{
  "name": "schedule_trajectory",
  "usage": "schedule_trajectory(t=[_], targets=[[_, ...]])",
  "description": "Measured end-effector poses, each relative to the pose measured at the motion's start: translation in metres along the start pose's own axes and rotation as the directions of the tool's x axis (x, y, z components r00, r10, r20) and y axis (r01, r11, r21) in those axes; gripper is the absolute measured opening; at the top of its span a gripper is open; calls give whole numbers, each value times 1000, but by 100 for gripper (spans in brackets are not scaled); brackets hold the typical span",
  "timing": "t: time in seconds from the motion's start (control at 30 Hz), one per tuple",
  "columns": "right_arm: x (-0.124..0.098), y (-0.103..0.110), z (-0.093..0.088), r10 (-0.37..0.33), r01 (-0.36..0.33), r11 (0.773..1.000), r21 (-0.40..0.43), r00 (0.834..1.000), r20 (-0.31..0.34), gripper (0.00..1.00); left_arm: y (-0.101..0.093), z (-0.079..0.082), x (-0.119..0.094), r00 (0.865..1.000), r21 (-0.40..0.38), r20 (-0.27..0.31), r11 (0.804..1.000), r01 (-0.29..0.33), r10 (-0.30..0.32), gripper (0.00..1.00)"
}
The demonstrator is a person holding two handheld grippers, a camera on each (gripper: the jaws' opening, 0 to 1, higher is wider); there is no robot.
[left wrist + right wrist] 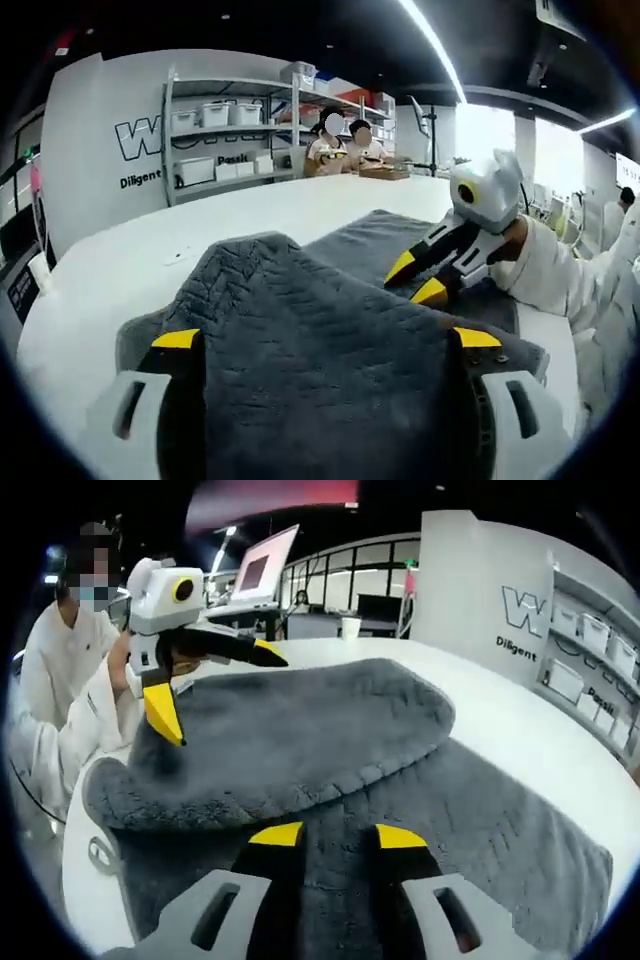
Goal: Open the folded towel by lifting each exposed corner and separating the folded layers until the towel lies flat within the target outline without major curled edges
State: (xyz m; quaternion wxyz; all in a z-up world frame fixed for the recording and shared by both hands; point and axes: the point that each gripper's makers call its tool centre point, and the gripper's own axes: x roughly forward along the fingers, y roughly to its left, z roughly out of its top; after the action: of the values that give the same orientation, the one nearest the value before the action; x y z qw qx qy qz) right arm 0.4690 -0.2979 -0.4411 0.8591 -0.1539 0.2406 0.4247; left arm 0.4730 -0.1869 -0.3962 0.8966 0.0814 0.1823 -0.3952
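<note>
The main risk is judged to be a lost or uneven hold while the raised layer of the grey towel (300, 330) is carried over. In the left gripper view the left gripper (325, 338) is seen with its yellow-tipped jaws spread wide at the bottom of the frame, the lifted fold bulging between them. Whether cloth is actually pinched there cannot be told, since the towel covers the gap. If only one thickness is caught, the fold could slide back and land creased.

In the right gripper view the right gripper (338, 834) stands low in the centre, its jaws set fairly close over the towel's lower layer. A firm pinch cannot be confirmed from this angle. If that lower layer is dragged along with the upper one, the whole towel could shift across the white table (520, 720).

A second hazard is the rounded flap in the middle of the right gripper view. Its thick edge curves over and could stay curled once laid down.

The towel is dark grey, plush, with a quilted wavy pattern, and is draped in at least two layers. It lies on the white table, taking up the lower half of both views. No target outline can be made out.
</note>
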Motion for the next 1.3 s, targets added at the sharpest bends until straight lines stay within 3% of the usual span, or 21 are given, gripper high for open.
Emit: schedule_trajectory(t=[0.23, 0.53, 0.77, 1.03, 1.3], targets=[[1, 6, 0, 38, -38, 999, -27, 999, 13, 0, 4, -2, -3, 1000, 6, -8, 1000, -21, 21, 99], [-2, 7, 1, 18, -17, 999, -31, 999, 30, 0, 8, -4, -4, 999, -10, -8, 999, -33, 33, 99], [-13, 2, 16, -8, 3, 999, 35, 992, 123, 0, 7, -10, -2, 999, -19, -23, 999, -27, 26, 99], [-24, -1, 23, -42, 33, 998, 51, 984, 172, 0, 6, -13, -2, 999, -15, -33, 1000, -21, 20, 99], [-44, -13, 35, -68, 36, 992, 122, 961, 268, 0, 5, -17, -2, 999, -16, -46, 1000, -18, 17, 99]])
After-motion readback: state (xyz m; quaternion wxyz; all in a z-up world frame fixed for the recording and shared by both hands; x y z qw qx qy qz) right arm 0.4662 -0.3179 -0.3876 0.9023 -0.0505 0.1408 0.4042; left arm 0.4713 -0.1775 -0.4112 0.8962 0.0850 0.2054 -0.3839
